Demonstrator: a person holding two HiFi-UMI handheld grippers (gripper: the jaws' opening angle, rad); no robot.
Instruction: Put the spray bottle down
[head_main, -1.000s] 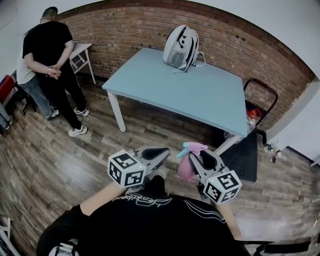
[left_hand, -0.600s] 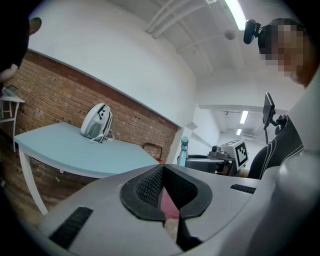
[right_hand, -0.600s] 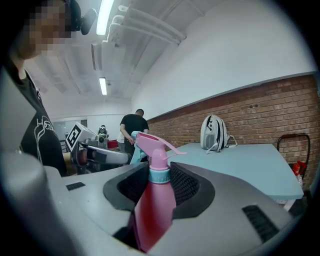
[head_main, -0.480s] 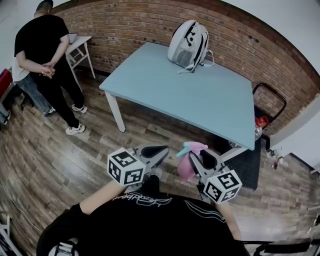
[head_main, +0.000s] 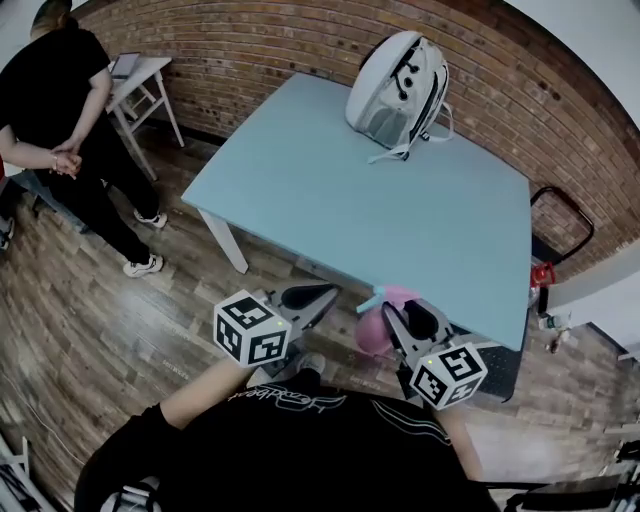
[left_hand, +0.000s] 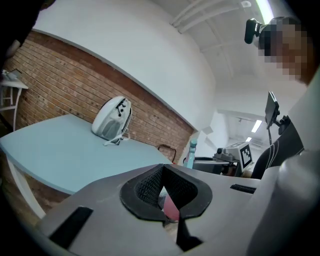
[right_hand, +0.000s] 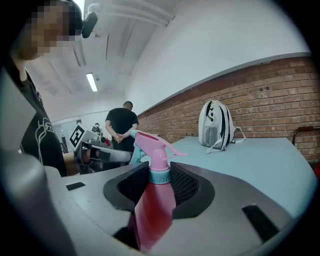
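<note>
Right gripper (head_main: 408, 322) clamped on the pink spray bottle (head_main: 375, 332), held upright in the air. The bottle's head now meets the near edge of the blue table (head_main: 330, 190); a second ago it sat short of it. Left gripper (head_main: 308, 297): jaws together, empty. Backpack (head_main: 398, 85) on the table's far side.

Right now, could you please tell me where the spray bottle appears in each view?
Head view: lower centre, spray bottle in the right tongs.
Left gripper view: only a pink sliver, likely it, behind the shut left tongs.
Right gripper view: centre, clamped between the tongs.
Shared landmark: the white backpack on the table.
</note>
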